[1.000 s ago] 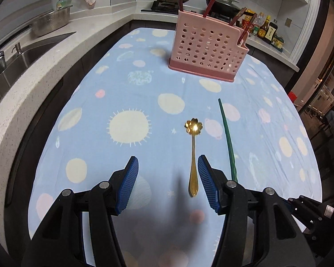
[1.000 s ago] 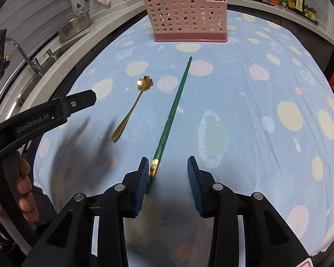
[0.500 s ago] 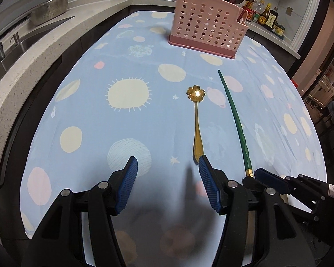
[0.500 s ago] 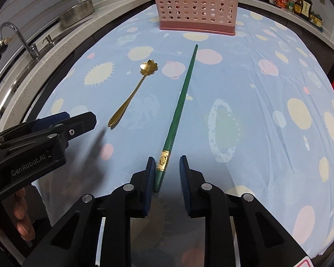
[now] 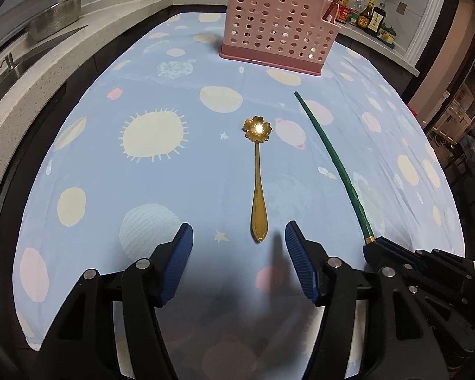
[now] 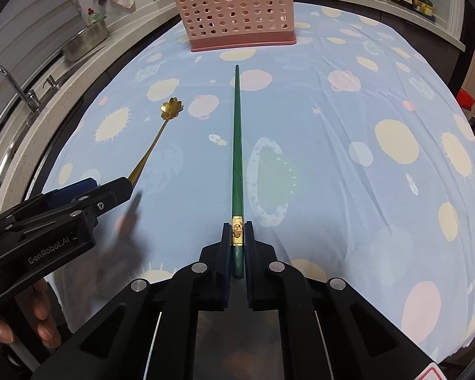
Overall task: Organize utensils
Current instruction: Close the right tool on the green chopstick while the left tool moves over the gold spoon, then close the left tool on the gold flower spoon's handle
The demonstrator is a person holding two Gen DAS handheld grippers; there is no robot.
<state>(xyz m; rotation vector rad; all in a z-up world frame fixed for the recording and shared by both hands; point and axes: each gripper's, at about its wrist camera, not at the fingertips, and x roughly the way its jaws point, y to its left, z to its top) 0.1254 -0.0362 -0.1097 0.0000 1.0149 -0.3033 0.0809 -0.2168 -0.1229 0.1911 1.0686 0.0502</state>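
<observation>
Grippers (image 6: pixel 237 231) over planet-print tablecloth (image 6: pixel 332 158), kitchen counters (image 5: pixel 47 69) around

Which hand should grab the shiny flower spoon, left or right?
Left. The left gripper is open with the gold spoon handle's tip just ahead between its fingers. The right gripper is shut on the green chopstick.

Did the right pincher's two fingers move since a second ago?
Yes. The right gripper squeezed shut on the green chopstick, gripping at its gold band, while the chopstick kept pointing at the pink basket.
</observation>
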